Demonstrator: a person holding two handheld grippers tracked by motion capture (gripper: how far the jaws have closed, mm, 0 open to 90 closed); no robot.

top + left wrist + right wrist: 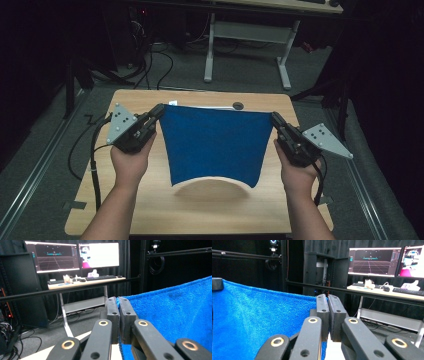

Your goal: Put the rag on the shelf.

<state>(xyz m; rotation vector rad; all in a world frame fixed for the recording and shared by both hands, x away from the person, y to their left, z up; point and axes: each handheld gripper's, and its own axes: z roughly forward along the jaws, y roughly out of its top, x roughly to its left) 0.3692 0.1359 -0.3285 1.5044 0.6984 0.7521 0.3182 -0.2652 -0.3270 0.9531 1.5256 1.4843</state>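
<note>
A blue towel (212, 142) hangs stretched above the wooden table (200, 205), held by its two upper corners. My left gripper (159, 111) is shut on the towel's left corner, and the cloth (175, 312) spreads to the right of its closed jaws in the left gripper view. My right gripper (275, 119) is shut on the right corner, with the cloth (257, 317) running off to the left of its jaws in the right gripper view. The towel's lower edge curls just above the tabletop.
A small dark round spot (238, 105) sits at the table's far edge. Beyond the table stands a white-legged desk (250, 45) with monitors (75, 256) and a keyboard (100, 278). Cables (150, 65) lie on the grey floor. A black rail (352, 291) crosses behind.
</note>
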